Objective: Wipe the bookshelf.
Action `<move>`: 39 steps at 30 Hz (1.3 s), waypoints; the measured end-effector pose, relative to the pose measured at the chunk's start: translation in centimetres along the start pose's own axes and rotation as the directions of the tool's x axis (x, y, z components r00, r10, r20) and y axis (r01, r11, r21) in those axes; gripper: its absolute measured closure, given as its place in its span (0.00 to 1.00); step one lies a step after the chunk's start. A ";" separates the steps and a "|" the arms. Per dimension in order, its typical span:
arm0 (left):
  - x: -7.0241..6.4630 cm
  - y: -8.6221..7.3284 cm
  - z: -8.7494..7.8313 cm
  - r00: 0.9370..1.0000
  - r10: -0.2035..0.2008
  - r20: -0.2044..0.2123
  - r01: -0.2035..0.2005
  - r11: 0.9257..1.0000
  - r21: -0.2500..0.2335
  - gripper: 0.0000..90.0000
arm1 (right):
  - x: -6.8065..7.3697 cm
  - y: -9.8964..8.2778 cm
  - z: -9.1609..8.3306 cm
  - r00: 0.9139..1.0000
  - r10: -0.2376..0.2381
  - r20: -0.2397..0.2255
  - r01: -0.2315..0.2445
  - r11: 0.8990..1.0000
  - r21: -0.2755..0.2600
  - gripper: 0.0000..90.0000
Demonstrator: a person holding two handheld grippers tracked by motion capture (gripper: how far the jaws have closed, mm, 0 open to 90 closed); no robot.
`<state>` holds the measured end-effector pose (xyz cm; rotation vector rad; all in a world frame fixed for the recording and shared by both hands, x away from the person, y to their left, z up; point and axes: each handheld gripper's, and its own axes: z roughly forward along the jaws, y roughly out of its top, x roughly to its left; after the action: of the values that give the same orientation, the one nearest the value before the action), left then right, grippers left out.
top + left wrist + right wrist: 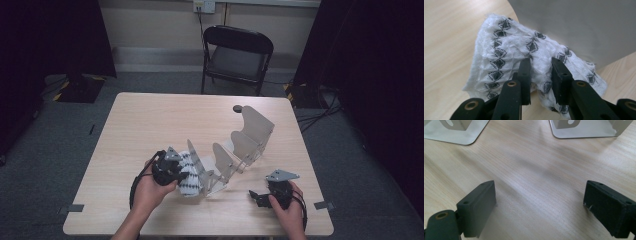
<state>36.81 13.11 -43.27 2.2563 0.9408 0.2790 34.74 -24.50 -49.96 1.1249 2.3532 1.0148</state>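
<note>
A white cloth [506, 57] with a black diamond pattern lies bunched against the nearest panel of a grey metal rack [235, 150] on the wooden table. My left gripper [540, 72] is shut on a fold of that cloth; in the high view the left gripper [181, 174] sits at the rack's near left end with the cloth [190, 177] beside it. My right gripper [539, 207] stands open just above bare wood, nothing between its fingers. It rests near the table's front right, where the high view shows the right gripper [255, 196] short of the rack.
The rack [584, 128] has several upright curved panels running diagonally toward the far right. A small dark disc [237, 108] lies near the table's far edge. A black folding chair [235, 55] stands beyond the table.
</note>
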 end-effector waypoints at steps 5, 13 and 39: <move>-0.4 -1.2 1.6 1.000 -0.005 0.007 0.005 1.000 0.024 0.80 | 0.0 0.0 0.0 1.000 0.000 0.000 0.000 1.000 0.000 0.11; -1.0 -2.4 2.7 1.000 -0.011 0.013 0.011 0.999 0.036 0.80 | 0.0 0.0 0.0 1.000 0.000 0.000 0.000 1.000 0.000 0.11; -1.7 2.3 -7.4 0.999 -0.033 0.019 0.035 0.994 -0.103 0.80 | 0.0 0.0 0.0 1.000 0.001 0.000 -0.001 1.000 0.000 0.11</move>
<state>33.68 14.41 -36.07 2.1437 0.9338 0.2863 34.74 -24.49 -49.96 1.1257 2.3527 1.0150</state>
